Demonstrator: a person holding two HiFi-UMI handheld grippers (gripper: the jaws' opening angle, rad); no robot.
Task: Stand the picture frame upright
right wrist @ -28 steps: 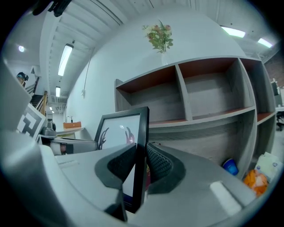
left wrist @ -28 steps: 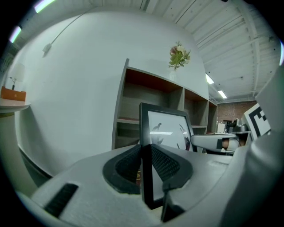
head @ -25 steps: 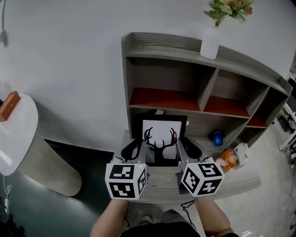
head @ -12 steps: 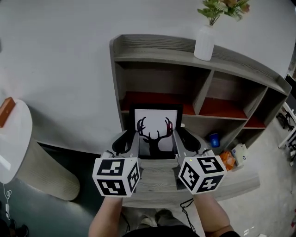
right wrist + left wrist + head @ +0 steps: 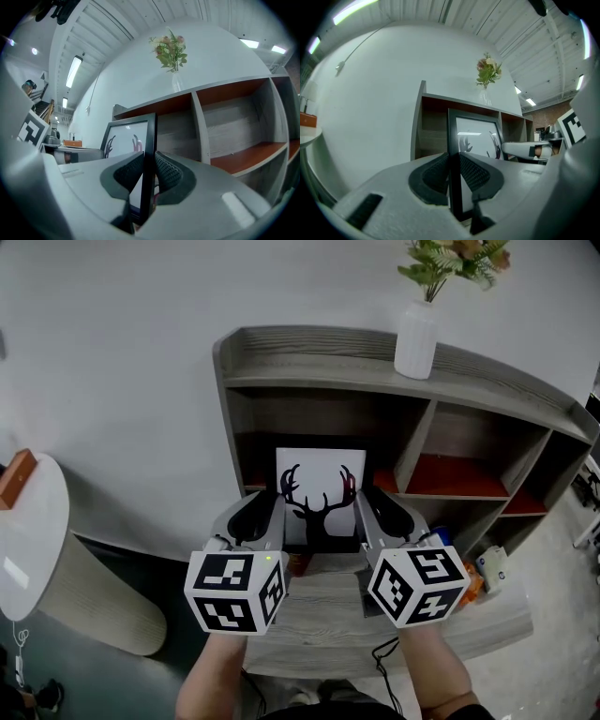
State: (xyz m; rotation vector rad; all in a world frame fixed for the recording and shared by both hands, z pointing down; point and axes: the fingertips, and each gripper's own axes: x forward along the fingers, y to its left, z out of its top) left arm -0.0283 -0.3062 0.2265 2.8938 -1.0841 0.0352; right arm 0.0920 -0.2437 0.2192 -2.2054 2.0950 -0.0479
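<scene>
The left gripper (image 5: 453, 174) and right gripper (image 5: 146, 176) have their fingers clamped on opposite side edges of the frame (image 5: 321, 495). It is held upright before the shelf (image 5: 309, 338), apparently just above the bench (image 5: 323, 610). Such thin edge pinches could slip or twist if the hands drift apart, and if it is set down unpropped it may topple.

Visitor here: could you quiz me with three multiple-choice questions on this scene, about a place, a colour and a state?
1. The white vase stands: A) atop the shelf unit B) on the floor C) inside a compartment
2. The picture frame's border: A) black B) red C) white
3. The picture frame is gripped by: A) one gripper B) both C) neither
Answers: 1A, it sits on the top board; 2A, dark rim round the white picture; 3B, left gripper and right gripper each pinch a side edge.
</scene>
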